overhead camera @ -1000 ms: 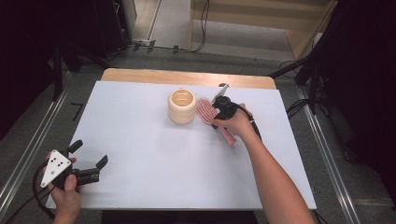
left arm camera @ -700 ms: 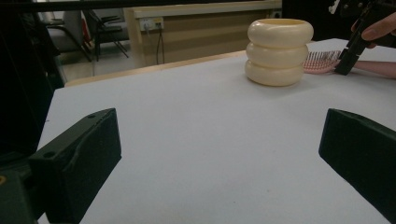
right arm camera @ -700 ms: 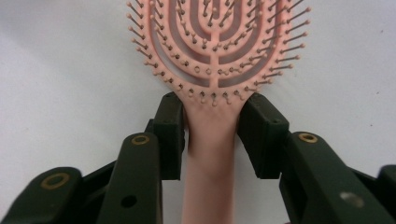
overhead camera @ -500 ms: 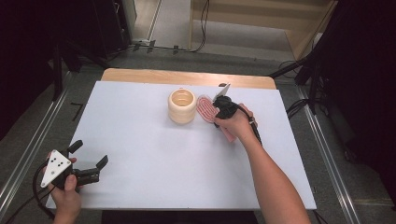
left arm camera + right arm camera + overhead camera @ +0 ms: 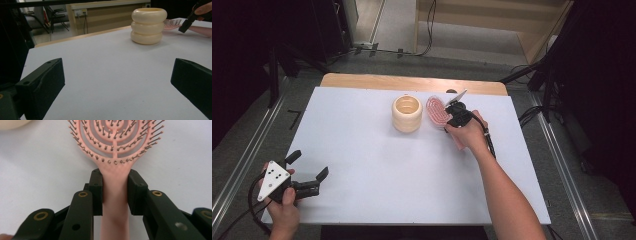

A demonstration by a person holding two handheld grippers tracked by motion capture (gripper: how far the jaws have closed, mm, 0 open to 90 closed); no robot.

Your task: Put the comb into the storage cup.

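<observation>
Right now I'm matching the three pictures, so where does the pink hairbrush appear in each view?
High view: the pink hairbrush lies right of centre, just right of the cream ribbed holder, under the right gripper.
Left gripper view: its bristled head peeks out at upper right, behind the holder.
Right gripper view: centre, handle clamped between the jaws.
Shared landmark: the cream holder.

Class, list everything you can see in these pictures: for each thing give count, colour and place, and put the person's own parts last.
Holder: 1, cream, ribbed, upright at the table's far middle.
Brush: 1, pink, lying bristles up, right of the holder.
Table: 1, white top, wooden far edge.
Left gripper: 1, black, jaws open, near left corner, holding nothing.
Right gripper: 1, black, jaws closed on the brush's handle.
Hands: 2, left, right, one on each gripper.
</observation>
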